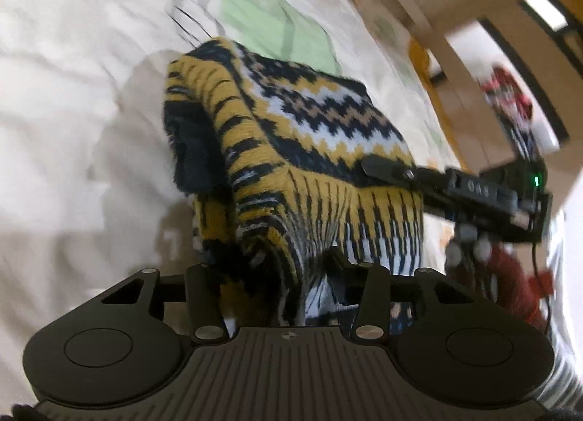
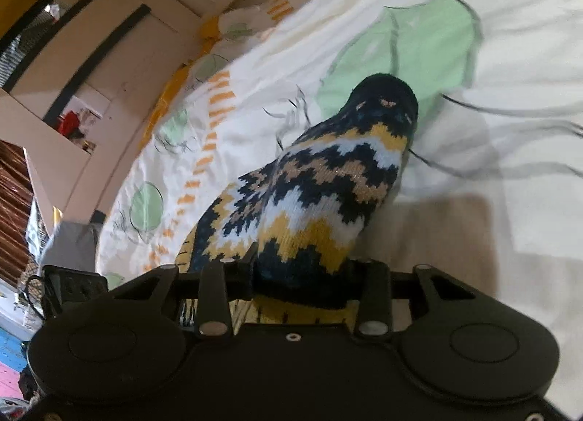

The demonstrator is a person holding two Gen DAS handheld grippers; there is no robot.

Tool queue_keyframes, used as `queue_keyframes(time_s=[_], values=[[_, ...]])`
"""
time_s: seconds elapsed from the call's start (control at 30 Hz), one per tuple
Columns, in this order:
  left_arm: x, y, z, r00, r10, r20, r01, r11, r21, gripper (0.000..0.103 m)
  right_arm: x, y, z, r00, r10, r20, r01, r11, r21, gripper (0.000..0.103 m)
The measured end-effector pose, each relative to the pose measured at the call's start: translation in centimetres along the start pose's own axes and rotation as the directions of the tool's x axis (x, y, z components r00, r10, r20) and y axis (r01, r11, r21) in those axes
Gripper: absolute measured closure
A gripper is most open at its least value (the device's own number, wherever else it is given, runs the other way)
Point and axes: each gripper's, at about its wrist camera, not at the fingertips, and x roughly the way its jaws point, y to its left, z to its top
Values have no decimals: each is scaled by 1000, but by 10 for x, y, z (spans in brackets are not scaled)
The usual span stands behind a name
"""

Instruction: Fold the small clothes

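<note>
We see the knitted sock (image 1: 309, 122) lifted above the bed sheet (image 1: 73, 93), stretched between both grippers: our left gripper (image 1: 291, 275) clamps its striped cuff, our right gripper (image 2: 302, 275) clamps the patterned side.

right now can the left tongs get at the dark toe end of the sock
Probably not: the left tongs are clamped on the sock's cuff end, and the right tongs grip it too. The dark toe lies far along the bedsheet.
</note>
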Motion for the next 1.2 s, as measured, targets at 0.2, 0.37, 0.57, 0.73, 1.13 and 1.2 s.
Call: queue_keyframes(time_s=[0.2, 0.37, 0.57, 0.73, 1.13, 1.2], values=[[5, -41, -49, 998, 17, -59, -13, 997, 73, 59, -44, -5, -37, 995, -81, -64, 84, 996, 44, 53], [-7, -45, -67, 983, 180, 23, -181, 979, 96, 53, -70, -9, -57, 967, -257, -5, 257, 966, 37, 35], [-34, -55, -79, 926, 347, 151, -365, 923, 119, 42, -88, -10, -70, 931, -358, 77, 351, 932, 87, 26], [-58, -96, -88, 856, 383, 348, -476, 847, 237, 42, -100, 22, -81, 916, -356, 186, 362, 932, 4, 26], [10, -82, -61, 813, 479, 331, -572, 762, 304, 37, -32, 50, -90, 833, -542, 109, 553, 808, -203, 12], [12, -73, -63, 811, 482, 331, -575, 761, 301, 30, -21, 49, -94, 836, -546, 51, 542, 807, -235, 9]])
